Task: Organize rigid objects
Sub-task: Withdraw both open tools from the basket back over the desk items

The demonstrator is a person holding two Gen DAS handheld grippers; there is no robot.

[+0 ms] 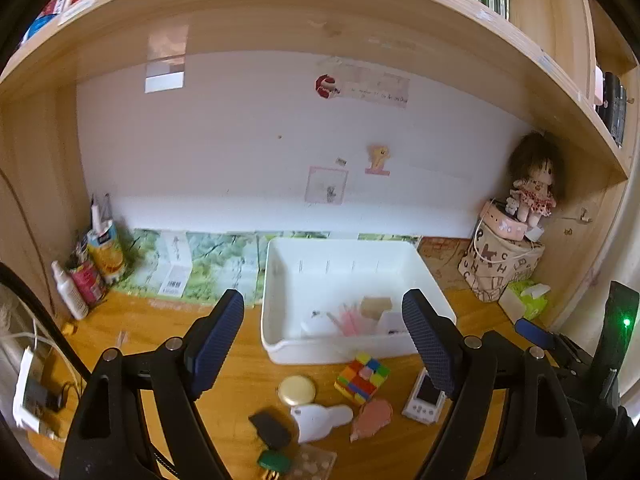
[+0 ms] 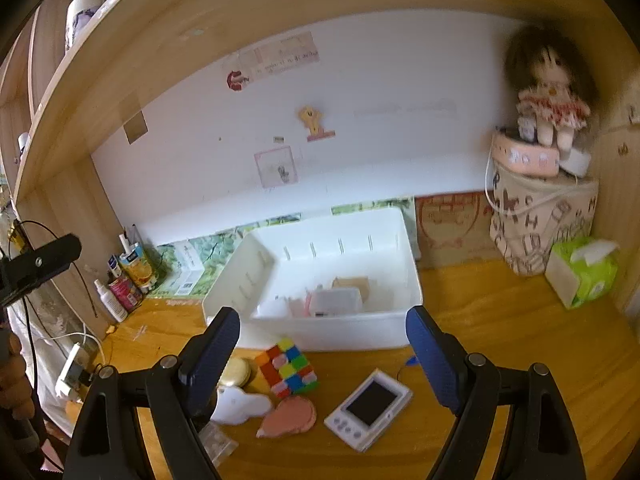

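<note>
A white bin (image 1: pixel 276 276) (image 2: pixel 404 248) stands on the wooden desk and holds a few small pink, white and tan items. In front of it lie a colourful puzzle cube (image 1: pixel 362 376) (image 2: pixel 289 366), a round gold tin (image 1: pixel 296 390) (image 2: pixel 236 372), a white cloud-shaped piece (image 1: pixel 320 420) (image 2: pixel 242 404), a pink flat piece (image 1: pixel 374 416) (image 2: pixel 290 416), a small white screen device (image 1: pixel 424 398) (image 2: pixel 370 406), a black case (image 1: pixel 270 428) and a green plug (image 1: pixel 274 462). My left gripper (image 1: pixel 324 344) hangs open above these items. My right gripper (image 2: pixel 324 354) is open too, over the cube and the device.
Bottles and cans (image 1: pixel 94 264) stand at the back left. A doll (image 1: pixel 534 184) sits on a pink box atop a lettered bag (image 1: pixel 500 264) at the back right, beside a green tissue pack (image 2: pixel 584 272). A white charger with cables (image 1: pixel 28 392) lies at the left edge. A shelf runs overhead.
</note>
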